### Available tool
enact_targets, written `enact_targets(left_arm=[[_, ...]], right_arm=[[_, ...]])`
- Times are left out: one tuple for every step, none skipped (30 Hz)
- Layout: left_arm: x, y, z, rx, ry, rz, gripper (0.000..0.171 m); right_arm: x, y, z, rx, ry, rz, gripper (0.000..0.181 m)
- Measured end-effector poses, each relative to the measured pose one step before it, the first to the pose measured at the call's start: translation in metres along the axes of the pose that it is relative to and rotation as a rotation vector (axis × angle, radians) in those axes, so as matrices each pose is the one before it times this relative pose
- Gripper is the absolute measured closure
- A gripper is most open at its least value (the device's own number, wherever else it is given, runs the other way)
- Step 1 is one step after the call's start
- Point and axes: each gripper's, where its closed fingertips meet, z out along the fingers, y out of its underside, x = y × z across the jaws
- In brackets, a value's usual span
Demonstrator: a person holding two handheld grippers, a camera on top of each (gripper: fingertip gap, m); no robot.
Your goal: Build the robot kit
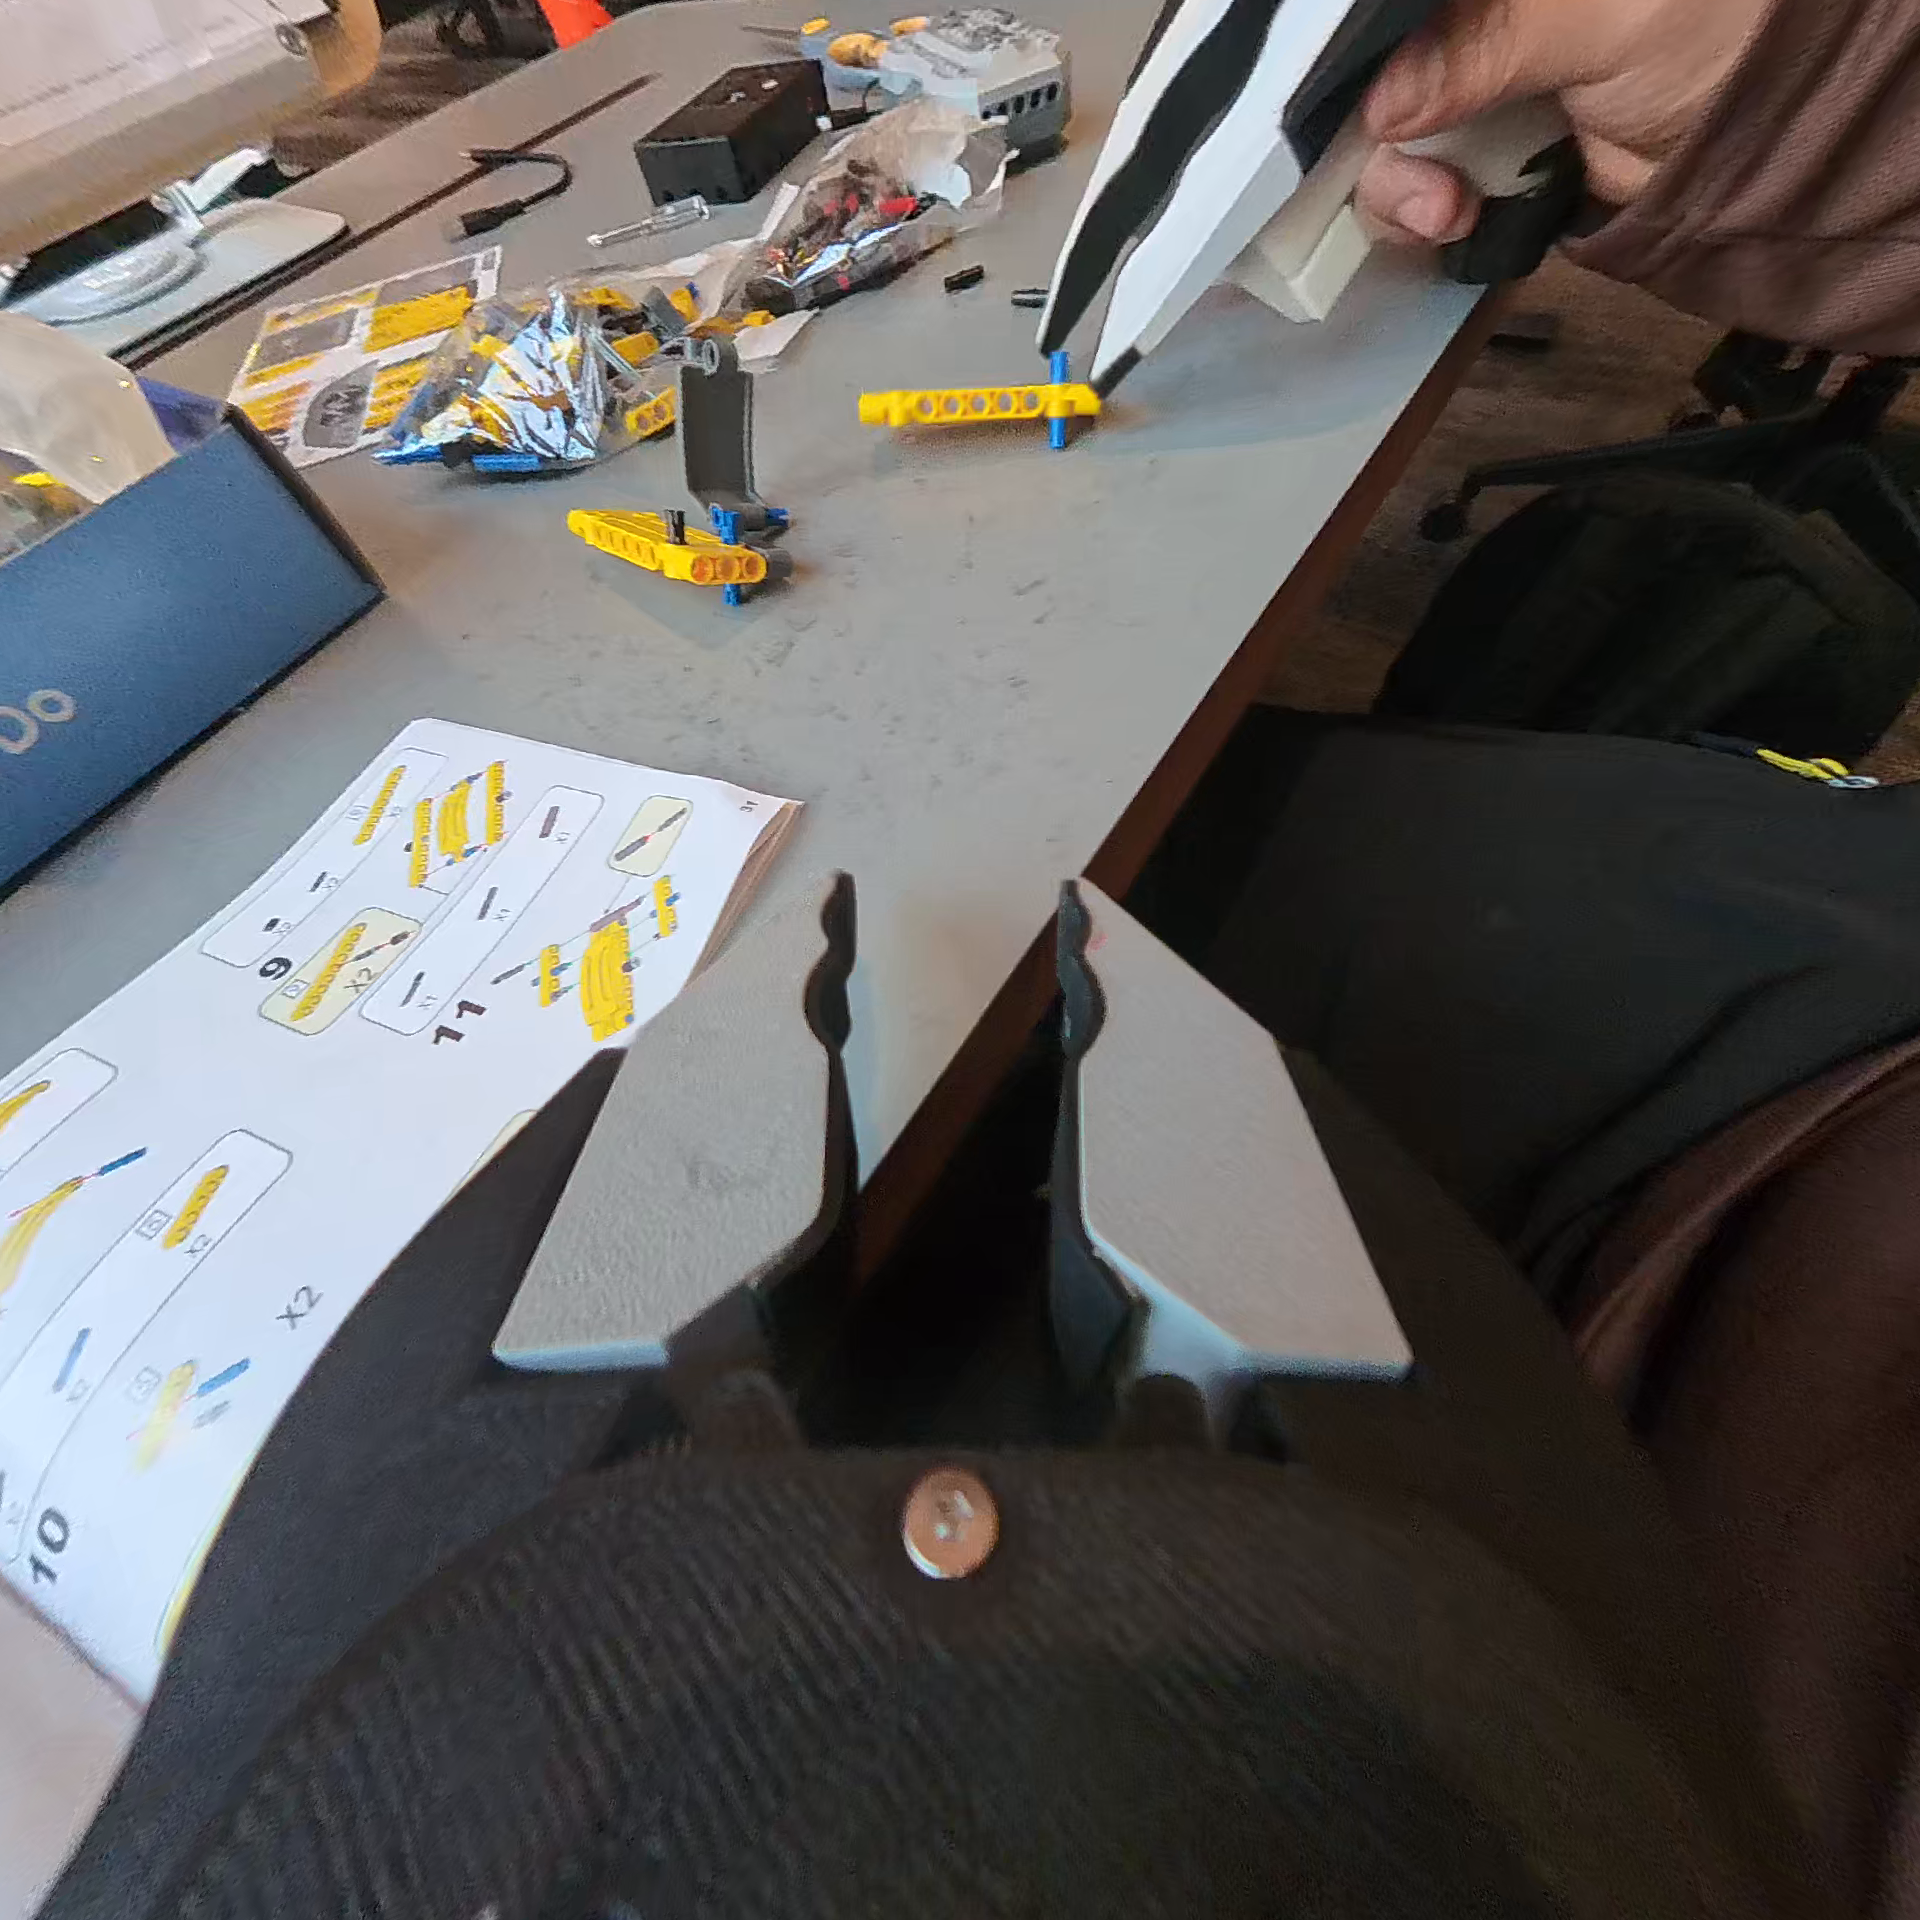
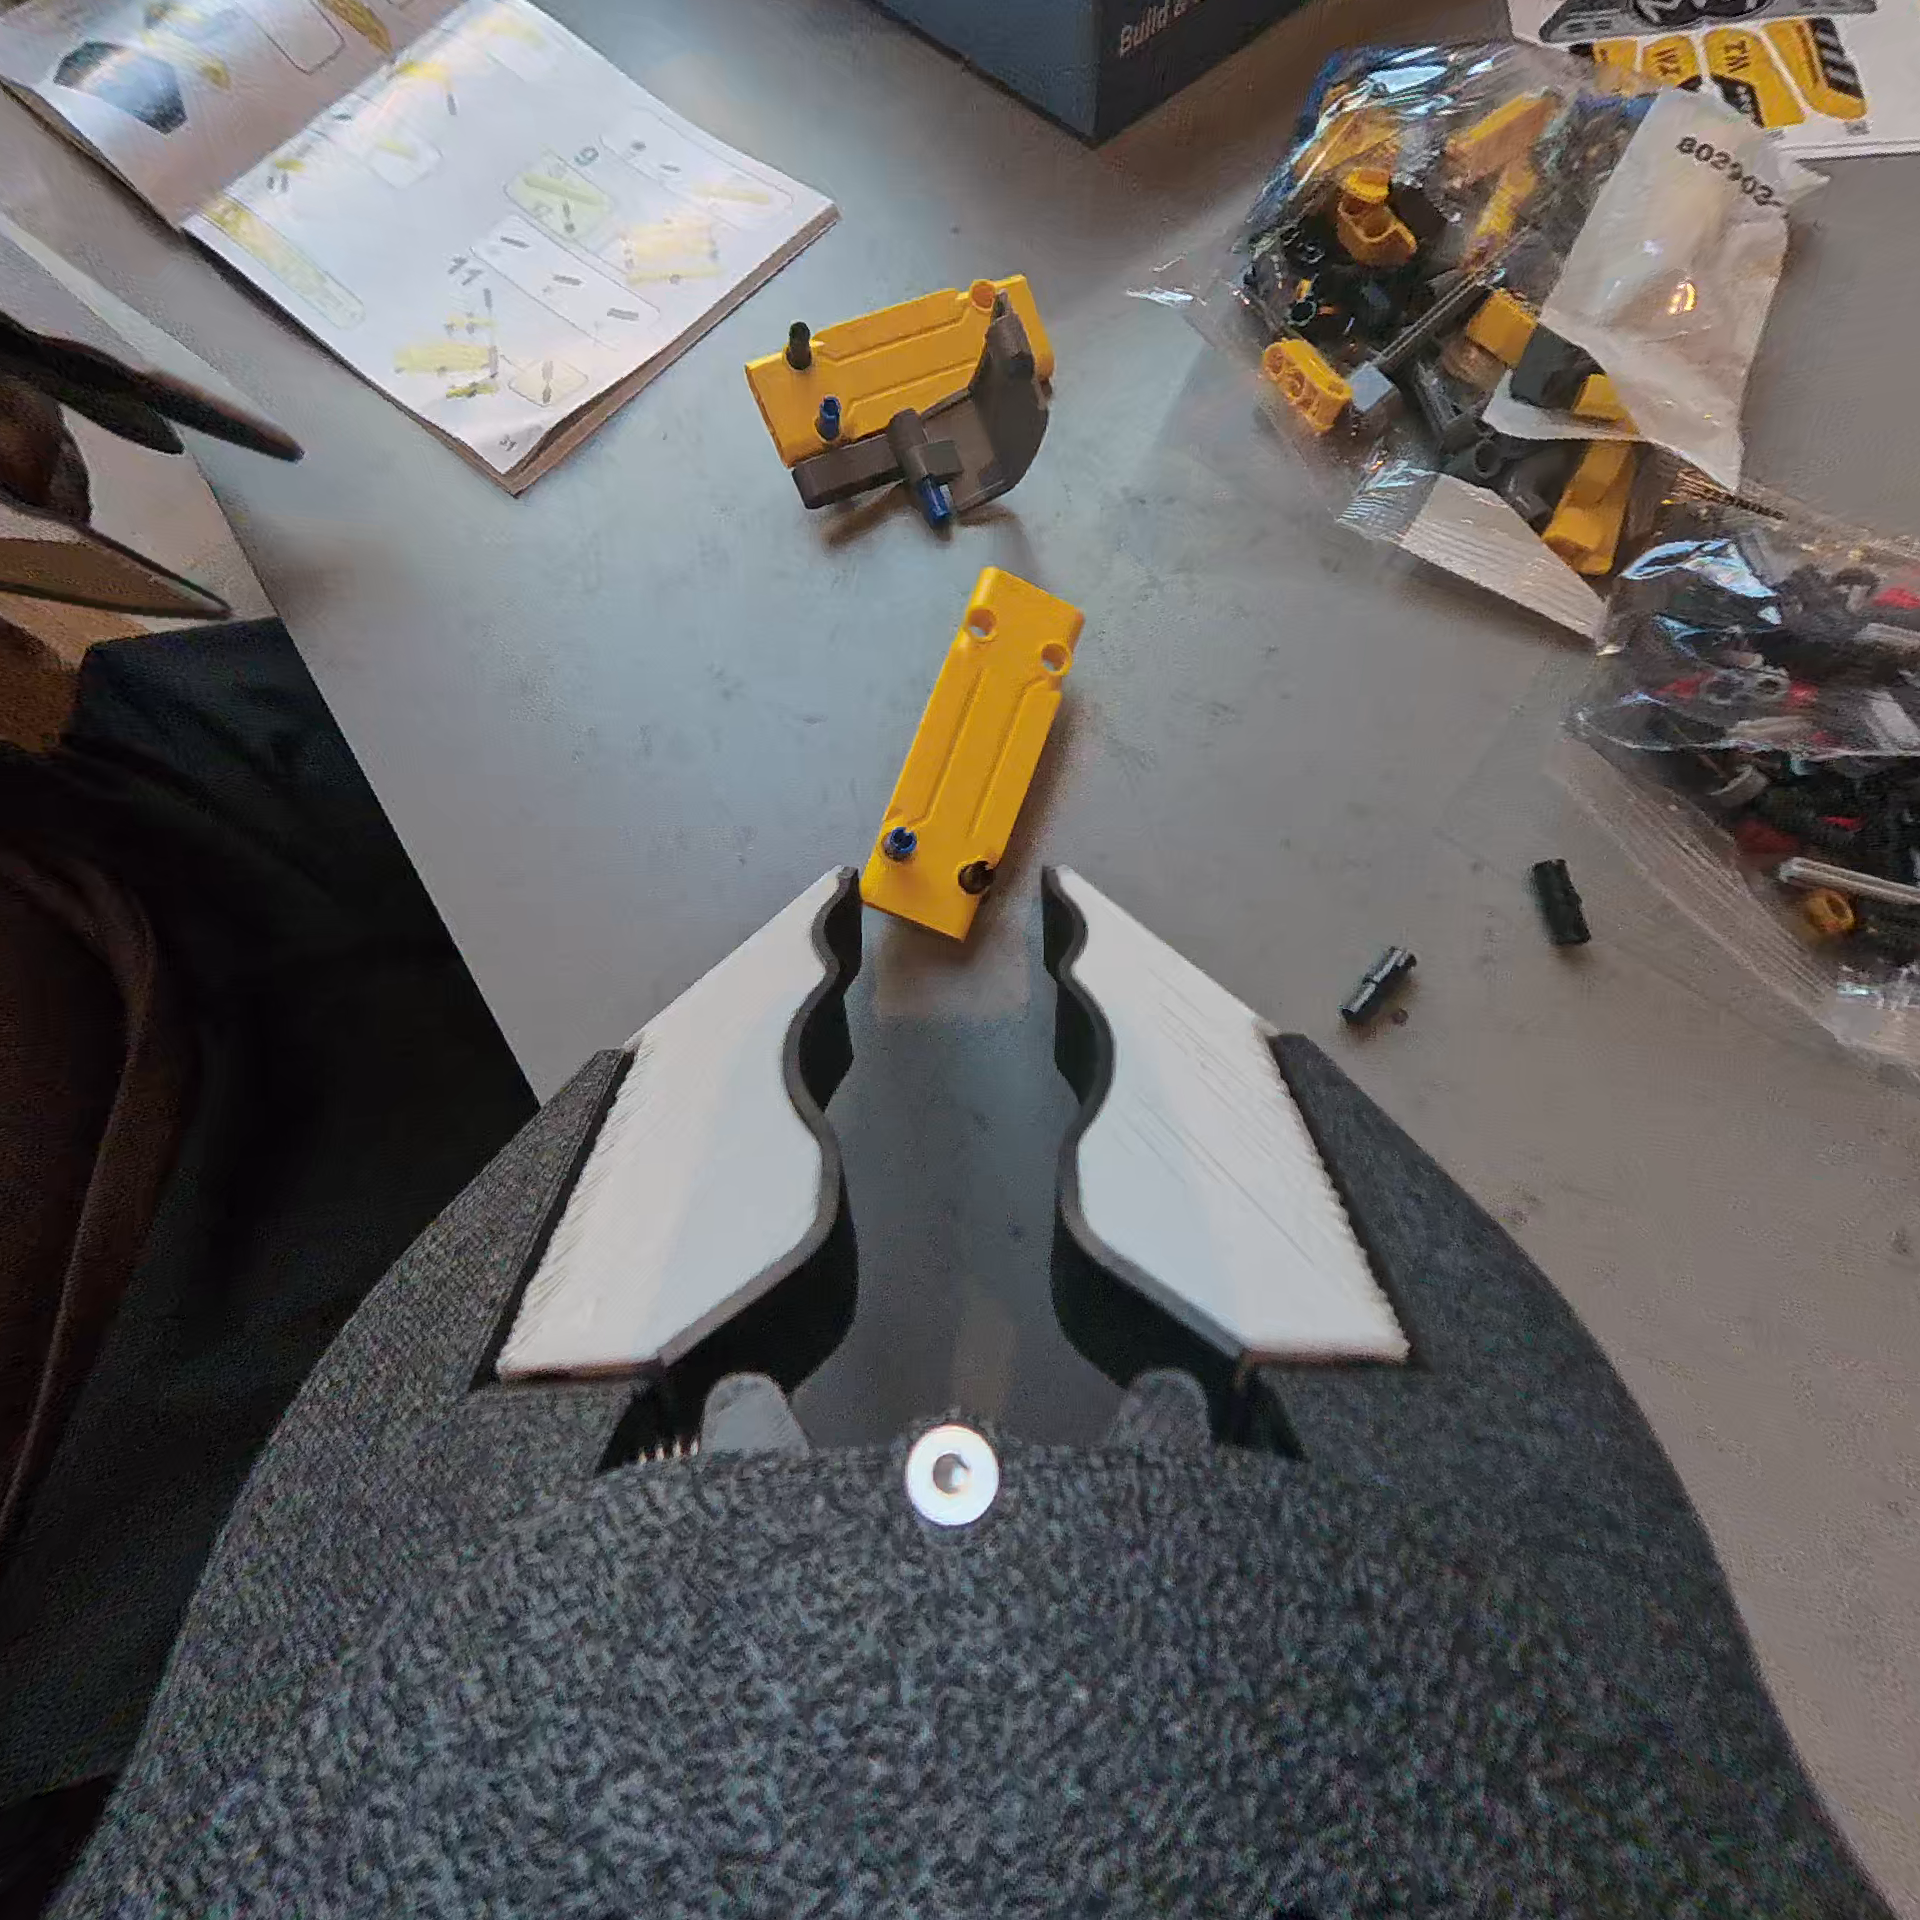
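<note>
Grey tabletop [image 2: 644,727] carries everything: the right gripper [image 2: 951,894], jaws apart, hovers at the near end of a flat yellow plastic panel [image 2: 977,748] bearing a blue pin. Beyond lies a yellow-and-grey brick assembly [image 2: 904,390]. The left gripper [image 1: 956,914], jaws parted and empty, hangs over the table edge beside an open instruction booklet [image 1: 395,1018].

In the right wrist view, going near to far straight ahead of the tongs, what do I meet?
Right tongs → loose yellow panel → yellow-and-grey assembly → dark blue box.

Bare table [image 2: 644,665] flanks my right gripper [image 2: 951,894]; the yellow panel [image 2: 971,753] blocks ahead, parts bags [image 2: 1507,343] crowd farther right.
</note>
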Motion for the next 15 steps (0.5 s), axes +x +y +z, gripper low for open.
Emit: enact_targets(left_arm=[[0.00117, 0.00089, 0.00004, -0.00097, 0.0045, 0.0001, 0.135], [0.00067, 0.00076, -0.00027, 0.00036, 0.0034, -0.0007, 0.135], [0.00062, 0.00080, -0.00053, 0.00256, 0.0041, -0.0012, 0.136], [0.00031, 0.00098, -0.00032, 0.00227, 0.0029, -0.0013, 0.137], [0.00036, 0.00147, 0.00005, -0.00109, 0.0039, 0.0005, 0.137], [0.00032, 0.00176, 0.00063, -0.00372, 0.0035, 0.0024, 0.138], [0.00036, 0.00182, 0.00085, -0.00559, 0.0034, 0.0035, 0.138], [0.00069, 0.00143, 0.00087, -0.00547, 0.0053, 0.0041, 0.139], [0.00106, 0.00078, 0.00057, -0.00342, 0.0070, 0.0043, 0.139], [0.00028, 0.00010, 0.00025, -0.00180, 0.0010, 0.0033, 0.139], [-0.00007, -0.00057, -0.00018, 0.00235, -0.0020, 0.0039, 0.139], [0.00040, -0.00052, -0.00039, 0.00276, 0.0000, 0.0031, 0.139], [0.00051, -0.00074, -0.00073, 0.00366, 0.0015, 0.0012, 0.139], [0.00016, -0.00092, -0.00094, 0.00529, -0.0015, 0.0007, 0.139], [0.00024, -0.00063, -0.00077, 0.00367, -0.0009, 0.0012, 0.139]], right_arm=[[-0.00145, -0.00035, 0.00157, -0.0037, -0.0053, 0.0008, 0.147], [-0.00133, -0.00048, 0.00151, -0.0035, -0.0055, 0.0016, 0.147], [-0.00150, -0.00042, 0.00140, -0.0030, -0.0067, 0.0003, 0.147], [-0.00125, -0.00051, 0.00125, -0.0020, -0.0055, -0.0007, 0.148], [-0.00078, -0.00045, 0.00112, -0.0016, -0.0029, -0.0006, 0.148], [-0.00069, -0.00034, 0.00101, -0.0020, -0.0021, -0.0001, 0.148], [-0.00039, -0.00015, 0.00095, -0.0026, -0.0013, 0.0001, 0.148], [-0.00001, 0.00005, 0.00070, -0.0027, 0.0007, 0.0003, 0.148], [0.00034, -0.00003, 0.00051, -0.0020, 0.0022, 0.0011, 0.148], [0.00068, -0.00002, 0.00034, -0.0010, 0.0034, 0.0029, 0.148], [0.00094, -0.00032, 0.00017, 0.0008, 0.0050, 0.0050, 0.148], [0.00112, -0.00088, 0.00023, 0.0036, 0.0065, 0.0063, 0.148], [0.00075, -0.00114, 0.00065, 0.0037, 0.0074, 0.0059, 0.149], [0.00030, -0.00115, 0.00125, 0.0010, 0.0082, 0.0033, 0.150], [-0.00096, -0.00106, 0.00171, -0.0005, 0.0051, -0.0024, 0.151]])
